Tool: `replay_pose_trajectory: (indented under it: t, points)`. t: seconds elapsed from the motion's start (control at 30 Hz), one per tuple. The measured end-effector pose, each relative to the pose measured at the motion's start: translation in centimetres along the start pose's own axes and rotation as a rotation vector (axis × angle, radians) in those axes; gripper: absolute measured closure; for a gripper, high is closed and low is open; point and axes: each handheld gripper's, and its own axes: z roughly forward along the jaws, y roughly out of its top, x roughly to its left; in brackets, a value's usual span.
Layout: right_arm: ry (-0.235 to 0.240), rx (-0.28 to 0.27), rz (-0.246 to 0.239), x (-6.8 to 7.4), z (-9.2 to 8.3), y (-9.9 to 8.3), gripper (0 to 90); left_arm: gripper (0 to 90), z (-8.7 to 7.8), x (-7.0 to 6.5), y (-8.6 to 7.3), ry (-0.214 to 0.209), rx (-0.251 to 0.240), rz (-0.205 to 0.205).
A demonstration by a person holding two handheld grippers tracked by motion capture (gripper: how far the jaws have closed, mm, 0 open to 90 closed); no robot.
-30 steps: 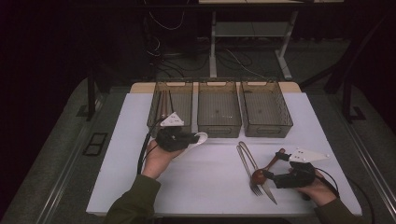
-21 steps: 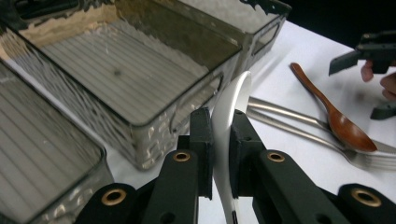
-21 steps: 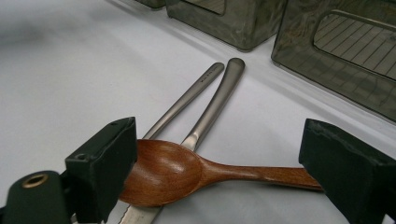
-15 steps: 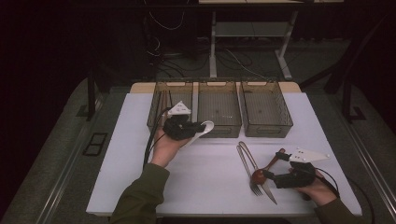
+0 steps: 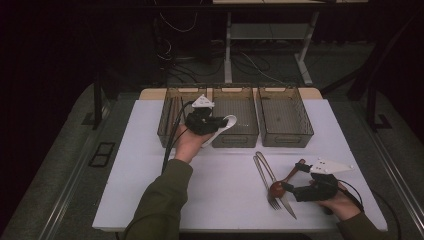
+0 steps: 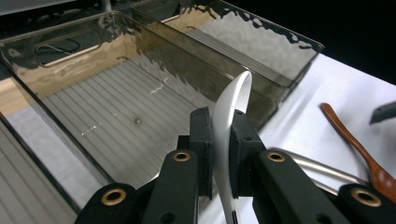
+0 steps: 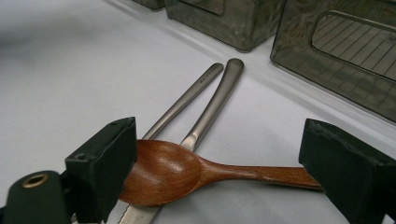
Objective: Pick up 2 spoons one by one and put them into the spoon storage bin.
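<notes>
- Left gripper (image 5: 221,125) is clenched on the white spoon (image 6: 229,122), carrying it over the middle bin (image 5: 235,136).
- Next, probably: release it inside.
- Right gripper (image 7: 224,175) is spread around the wooden spoon (image 7: 187,171).
</notes>
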Motion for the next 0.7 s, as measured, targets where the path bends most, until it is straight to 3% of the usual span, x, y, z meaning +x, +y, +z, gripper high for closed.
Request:
replay_pose_trajectory:
  t: [0.5,0.57,0.6,0.7]
  points:
    - [0.004,-0.006,0.003,0.0,-0.2,0.0,11.5,81.2,3.5,1.3,2.6,0.039,-0.011,-0.004]
    - [0.005,-0.006,0.002,0.0,-0.2,0.0,11.5,81.2,4.0,1.4,2.7,0.050,-0.003,-0.007]
    - [0.006,-0.007,0.002,0.0,-0.2,0.0,11.5,81.1,4.1,1.5,2.8,0.056,0.012,0.015]
    - [0.005,-0.006,0.000,-0.1,-0.2,0.0,11.5,81.1,4.8,1.7,2.8,0.066,0.020,-0.002]
